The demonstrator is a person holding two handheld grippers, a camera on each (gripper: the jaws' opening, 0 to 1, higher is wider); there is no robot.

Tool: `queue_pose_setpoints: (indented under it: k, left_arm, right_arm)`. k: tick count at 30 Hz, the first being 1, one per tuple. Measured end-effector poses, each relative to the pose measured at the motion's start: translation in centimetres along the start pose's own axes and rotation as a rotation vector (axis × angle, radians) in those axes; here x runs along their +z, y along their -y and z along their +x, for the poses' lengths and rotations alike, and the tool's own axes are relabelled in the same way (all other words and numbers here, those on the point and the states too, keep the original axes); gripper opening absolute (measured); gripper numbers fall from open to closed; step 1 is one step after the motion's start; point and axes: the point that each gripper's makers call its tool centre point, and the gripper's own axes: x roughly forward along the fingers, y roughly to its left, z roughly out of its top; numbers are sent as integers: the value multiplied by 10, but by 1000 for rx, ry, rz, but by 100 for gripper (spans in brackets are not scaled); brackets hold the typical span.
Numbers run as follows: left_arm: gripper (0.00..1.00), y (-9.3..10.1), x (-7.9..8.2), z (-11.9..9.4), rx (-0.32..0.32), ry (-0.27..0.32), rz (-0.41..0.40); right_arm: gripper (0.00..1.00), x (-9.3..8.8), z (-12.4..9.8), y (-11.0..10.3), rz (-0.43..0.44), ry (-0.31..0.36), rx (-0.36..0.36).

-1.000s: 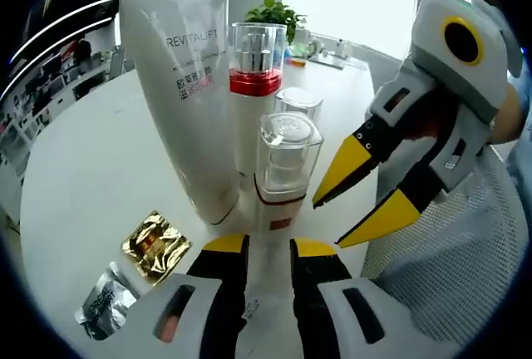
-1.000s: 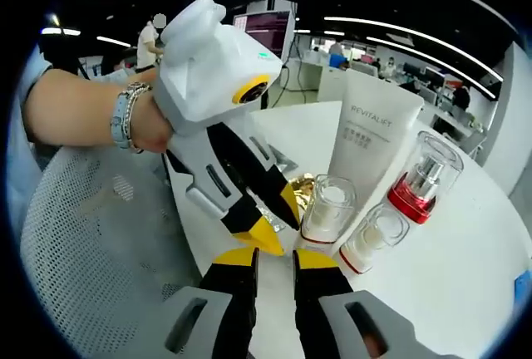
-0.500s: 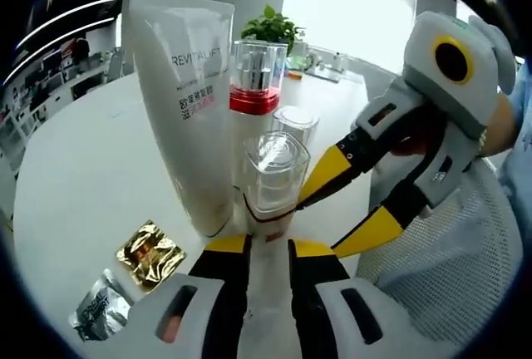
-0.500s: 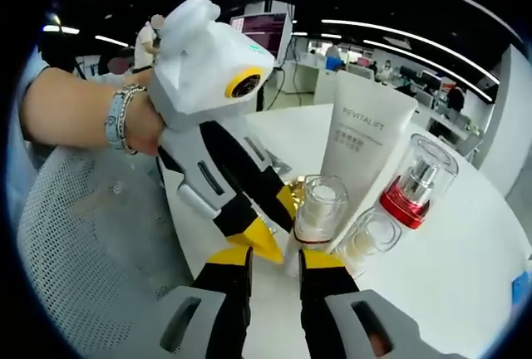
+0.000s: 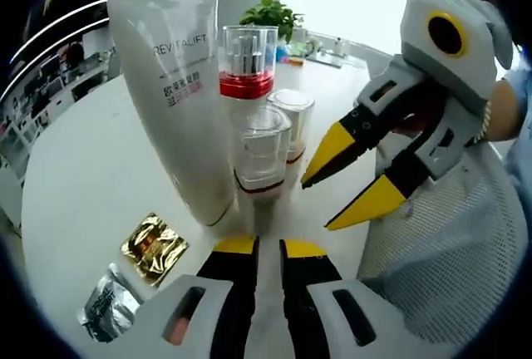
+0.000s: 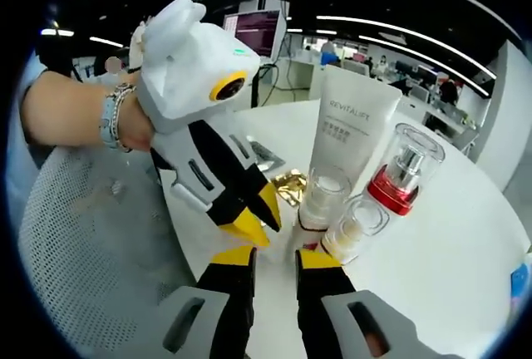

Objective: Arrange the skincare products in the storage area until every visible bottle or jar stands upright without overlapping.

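At frame centre, tube (image 5: 179, 101), pump (image 5: 247, 72) and two jars (image 5: 262, 155) stand upright; left tool (image 5: 259, 247) narrow, right tool (image 6: 274, 257) narrow, both empty.

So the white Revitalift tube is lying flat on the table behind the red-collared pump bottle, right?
Not quite. The white Revitalift tube is standing upright, not lying flat; the left gripper view shows it rising from the table beside the red-collared pump bottle, with the clear-capped bottles grouped close by.

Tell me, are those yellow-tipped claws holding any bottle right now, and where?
Nothing is held. The left gripper and the right gripper both have empty jaws beside the small clear-capped bottle.
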Motion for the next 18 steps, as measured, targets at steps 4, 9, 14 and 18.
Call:
queue_pose_setpoints:
  k: [4, 9, 14, 18]
  left_arm:
    - [8, -8, -1, 1, 43, -2, -16]
    - [8, -15, 7, 3, 71, 27, -57]
    - [8, -20, 22, 2, 88, 55, -70]
    - [8, -14, 22, 7, 68, 65, -68]
  right_arm:
    - [10, -21, -6, 11, 13, -97, -48]
    - [10, -22, -10, 29, 57, -95, -102]
    - [12, -15, -7, 47, 33, -97, -138]
    - [13, -14, -2, 47, 46, -86, -121]
